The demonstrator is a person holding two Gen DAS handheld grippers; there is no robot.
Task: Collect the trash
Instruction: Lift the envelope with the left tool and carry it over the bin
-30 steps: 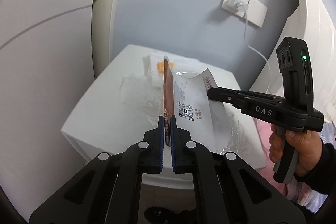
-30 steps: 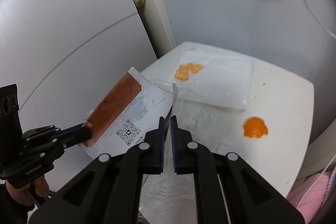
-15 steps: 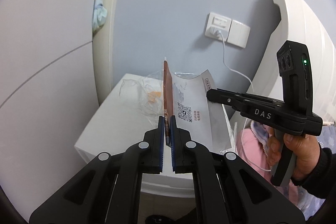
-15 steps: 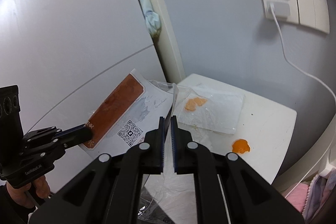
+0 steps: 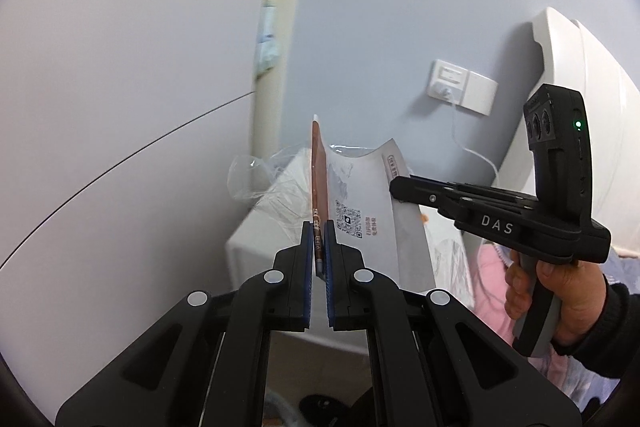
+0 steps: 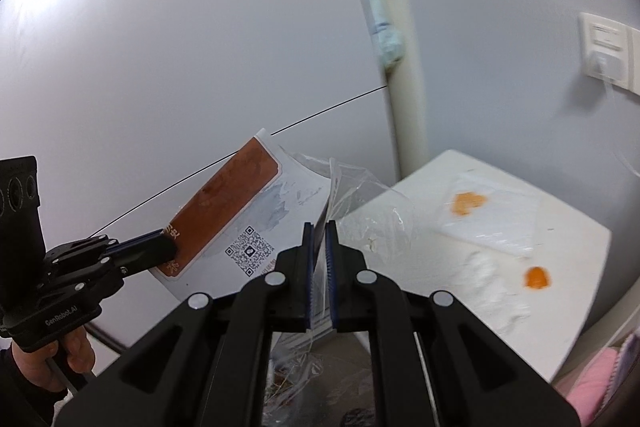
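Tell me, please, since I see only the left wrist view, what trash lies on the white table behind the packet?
Observer: An orange peel lies on the bare table, towards its near side.
Operator: Is there anything else?
Observer: A clear bag lies flat further back, with a second orange scrap on or in it.
Operator: What does the right tool grip?
Observer: The right tool is shut on the packet edge, apparently together with crinkled clear film.
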